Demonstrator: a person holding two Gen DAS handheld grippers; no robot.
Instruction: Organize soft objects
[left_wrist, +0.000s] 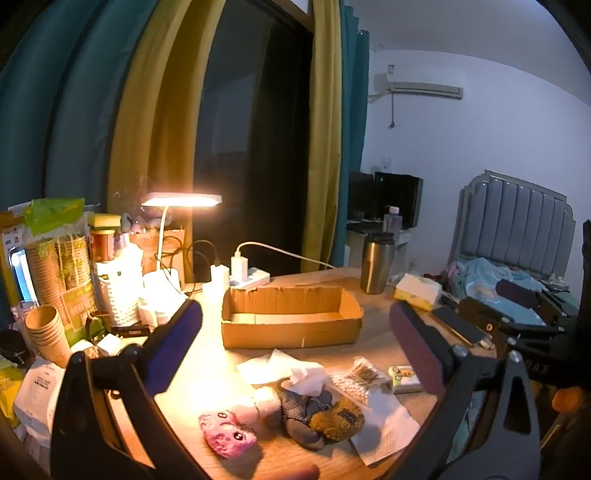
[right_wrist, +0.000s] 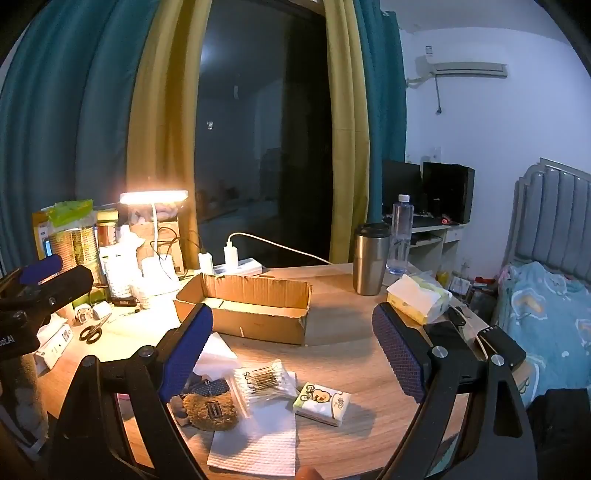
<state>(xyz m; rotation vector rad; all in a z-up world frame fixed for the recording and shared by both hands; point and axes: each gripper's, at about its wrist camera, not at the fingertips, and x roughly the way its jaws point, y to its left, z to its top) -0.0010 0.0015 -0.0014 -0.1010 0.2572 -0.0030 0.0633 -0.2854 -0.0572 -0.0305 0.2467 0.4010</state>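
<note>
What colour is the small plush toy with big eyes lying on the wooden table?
Pink plush toy; clearest in the left wrist view.

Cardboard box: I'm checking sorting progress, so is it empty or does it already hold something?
Empty. The cardboard box shows only its bare floor in both wrist views; the soft items lie on the table in front of it.

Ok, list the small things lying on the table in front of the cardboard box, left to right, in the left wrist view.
Pink plush toy → grey sock → brown fuzzy pouch → bag of cotton swabs → small tissue pack. All lie loose on the wooden table, with the cardboard box empty behind them.
</note>
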